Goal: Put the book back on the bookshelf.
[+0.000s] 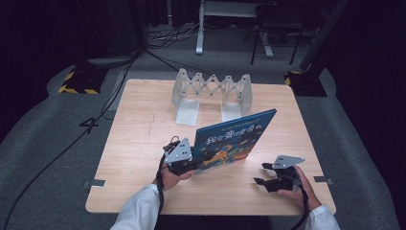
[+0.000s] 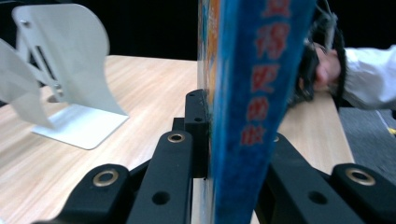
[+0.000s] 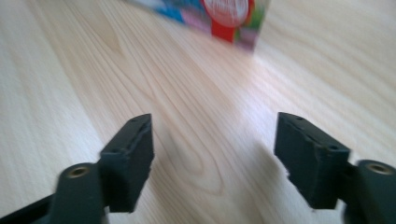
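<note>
Between left hand-held gripper (image 1: 191, 165) pads: book (image 1: 239, 139), clamped upright | right hand-held gripper (image 1: 261, 173): open, empty, beside it

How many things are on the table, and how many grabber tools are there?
blue book: 1
white folding book rack: 1
grippers: 2, the left gripper and the right gripper
Total: 4

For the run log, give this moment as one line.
left claw: shut on upright blue picture book | right claw: open, empty | white expanding metal bookrack: empty
</note>
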`<state>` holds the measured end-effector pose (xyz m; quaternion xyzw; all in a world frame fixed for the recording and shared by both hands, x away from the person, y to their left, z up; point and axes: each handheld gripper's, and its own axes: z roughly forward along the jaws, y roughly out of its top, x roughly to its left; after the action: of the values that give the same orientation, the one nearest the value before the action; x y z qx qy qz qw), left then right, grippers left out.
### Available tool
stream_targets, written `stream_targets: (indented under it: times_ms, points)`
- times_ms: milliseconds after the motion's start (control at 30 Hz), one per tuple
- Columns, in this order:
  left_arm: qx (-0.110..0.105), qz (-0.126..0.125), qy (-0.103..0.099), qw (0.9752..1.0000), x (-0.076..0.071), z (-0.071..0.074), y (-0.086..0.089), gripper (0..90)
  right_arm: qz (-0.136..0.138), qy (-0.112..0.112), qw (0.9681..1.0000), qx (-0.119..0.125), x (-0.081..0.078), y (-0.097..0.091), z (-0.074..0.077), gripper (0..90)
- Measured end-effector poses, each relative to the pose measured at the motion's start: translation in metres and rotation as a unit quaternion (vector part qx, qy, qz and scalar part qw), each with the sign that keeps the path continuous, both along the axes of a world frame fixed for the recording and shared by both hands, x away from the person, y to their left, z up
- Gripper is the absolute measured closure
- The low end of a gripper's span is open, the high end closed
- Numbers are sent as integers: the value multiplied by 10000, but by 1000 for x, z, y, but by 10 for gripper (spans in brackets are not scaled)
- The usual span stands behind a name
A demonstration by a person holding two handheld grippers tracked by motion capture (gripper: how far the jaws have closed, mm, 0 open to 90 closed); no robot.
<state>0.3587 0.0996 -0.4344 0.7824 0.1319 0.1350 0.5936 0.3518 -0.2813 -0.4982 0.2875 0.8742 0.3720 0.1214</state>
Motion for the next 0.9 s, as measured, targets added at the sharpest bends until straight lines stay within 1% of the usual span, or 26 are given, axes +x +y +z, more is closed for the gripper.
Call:
stream_targets:
  times_ms: [67,100,167,200,267,333,400,500,533,567,600,667,800,867,900]
  points:
    - [-14,24,16,10000,0,1,0,830,1,18,10000,-33,0,-1,-2,225]
    - [-48,80,-2,10000,1,2,1,830,-2,10,10000,-30,-1,-1,-3,220]
    - [-57,100,4,9999,2,3,2,830,18,42,10000,9,-1,-3,-3,204]
    - [-32,119,-55,9999,3,4,2,830,-16,22,10000,7,0,-3,-3,206]
    - [13,115,-81,9999,3,6,3,830,-62,-26,10000,26,0,-2,-4,207]
    - [102,171,-174,9997,2,10,5,830,-54,-47,10000,17,0,-2,-4,201]
    - [111,203,-165,9996,2,12,6,830,-52,-45,10000,22,0,-2,-5,202]
    - [210,211,-215,9993,3,18,13,831,-44,-36,10000,5,-1,-1,-4,207]
    - [254,254,-258,9990,3,19,15,831,-3,-44,10000,-2,-1,-1,-4,207]
    - [279,380,-257,9986,2,23,19,831,59,-46,10000,-9,-2,0,-4,207]
    - [279,380,-257,9986,2,23,19,831,59,-46,10000,-9,-2,0,-4,207]
    - [298,529,-287,9977,4,26,26,831,73,-43,10000,-10,-1,0,-4,208]
    - [298,735,-291,9964,7,32,39,831,76,-48,10000,-7,-2,0,-4,208]
    - [352,897,-279,9950,10,34,44,832,83,-52,10000,1,-2,0,-4,208]
    - [407,1000,-295,9937,11,35,45,832,83,-57,9999,10,-2,0,-5,208]
